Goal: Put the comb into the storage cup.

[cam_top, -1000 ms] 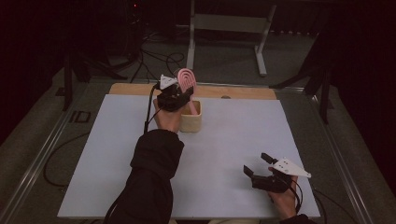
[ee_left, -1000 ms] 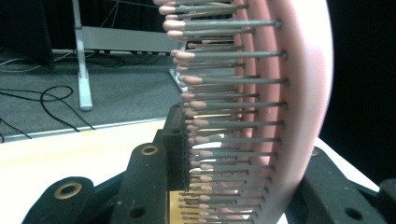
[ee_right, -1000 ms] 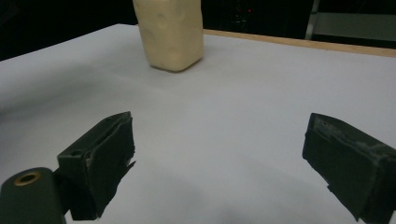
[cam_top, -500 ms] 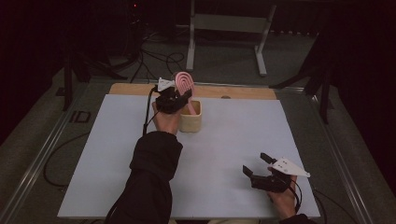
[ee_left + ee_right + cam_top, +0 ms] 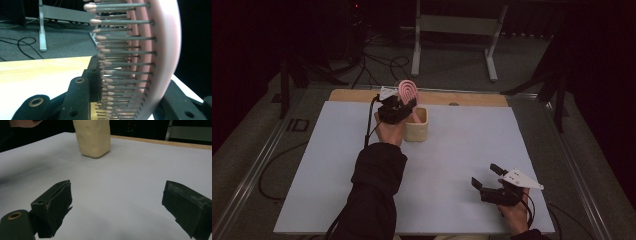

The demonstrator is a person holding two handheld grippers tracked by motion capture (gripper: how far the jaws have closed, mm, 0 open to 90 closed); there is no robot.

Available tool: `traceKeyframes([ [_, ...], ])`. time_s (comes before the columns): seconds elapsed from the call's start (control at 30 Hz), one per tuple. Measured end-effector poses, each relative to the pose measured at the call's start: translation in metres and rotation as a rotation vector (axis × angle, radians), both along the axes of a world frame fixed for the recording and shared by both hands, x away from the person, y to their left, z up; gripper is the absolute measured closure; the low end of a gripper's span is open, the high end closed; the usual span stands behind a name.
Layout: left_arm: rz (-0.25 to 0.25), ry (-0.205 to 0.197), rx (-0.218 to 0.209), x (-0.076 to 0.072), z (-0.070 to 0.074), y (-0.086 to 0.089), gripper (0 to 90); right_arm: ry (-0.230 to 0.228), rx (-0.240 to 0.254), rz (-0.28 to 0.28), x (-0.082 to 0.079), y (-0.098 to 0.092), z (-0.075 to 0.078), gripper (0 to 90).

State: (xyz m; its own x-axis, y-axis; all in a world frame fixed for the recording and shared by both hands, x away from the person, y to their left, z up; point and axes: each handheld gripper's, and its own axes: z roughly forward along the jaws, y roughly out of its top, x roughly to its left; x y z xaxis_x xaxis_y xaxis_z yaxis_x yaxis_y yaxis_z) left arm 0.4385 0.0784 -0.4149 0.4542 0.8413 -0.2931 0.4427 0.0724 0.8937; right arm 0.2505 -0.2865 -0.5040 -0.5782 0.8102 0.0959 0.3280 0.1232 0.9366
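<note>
A pink hairbrush (image 5: 408, 91) with metal bristles stands head up, and my left gripper (image 5: 404, 107) is shut on it just over a cream cup (image 5: 418, 132) at the table's far middle. Its pink handle reaches down into the cup's opening. In the left gripper view the bristles and pink pad (image 5: 150, 62) sit between the black jaws of the left gripper (image 5: 132, 100). My right gripper (image 5: 485, 175) rests low at the near right of the white table, open with nothing between its fingers. The right gripper view shows that right gripper (image 5: 117, 207) with its jaws wide apart, facing the cup (image 5: 93, 137) farther off.
The white table top (image 5: 472, 140) has a wooden strip (image 5: 472, 99) along its far edge. A metal stand (image 5: 452, 30) and loose cables (image 5: 382, 65) lie on the floor beyond. A cable (image 5: 368, 130) trails from the left gripper.
My left gripper has sunk slightly toward the cup with the brush. The right gripper has stayed where it was.
</note>
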Motion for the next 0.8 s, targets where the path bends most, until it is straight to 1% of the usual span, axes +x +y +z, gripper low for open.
traceKeyframes([
  [0.37,-0.018,0.029,0.021,0.001,-0.013,-0.005,63.9,0.003,0.000,0.003,0.000,0.000,-0.001,8.8],
  [0.53,-0.017,0.041,0.018,0.001,-0.019,-0.005,63.6,0.001,-0.002,0.001,0.001,0.000,-0.001,8.8],
  [0.57,-0.014,0.040,0.008,0.001,-0.020,-0.005,63.5,0.000,-0.002,0.001,0.001,0.000,-0.001,8.8],
  [0.73,-0.013,0.049,0.008,0.002,-0.020,-0.001,63.5,0.002,-0.005,0.003,0.001,0.000,-0.001,8.8],
  [0.8,-0.008,0.050,-0.001,0.002,-0.021,0.001,63.4,0.003,-0.003,0.002,0.001,0.000,-0.001,8.8],
])
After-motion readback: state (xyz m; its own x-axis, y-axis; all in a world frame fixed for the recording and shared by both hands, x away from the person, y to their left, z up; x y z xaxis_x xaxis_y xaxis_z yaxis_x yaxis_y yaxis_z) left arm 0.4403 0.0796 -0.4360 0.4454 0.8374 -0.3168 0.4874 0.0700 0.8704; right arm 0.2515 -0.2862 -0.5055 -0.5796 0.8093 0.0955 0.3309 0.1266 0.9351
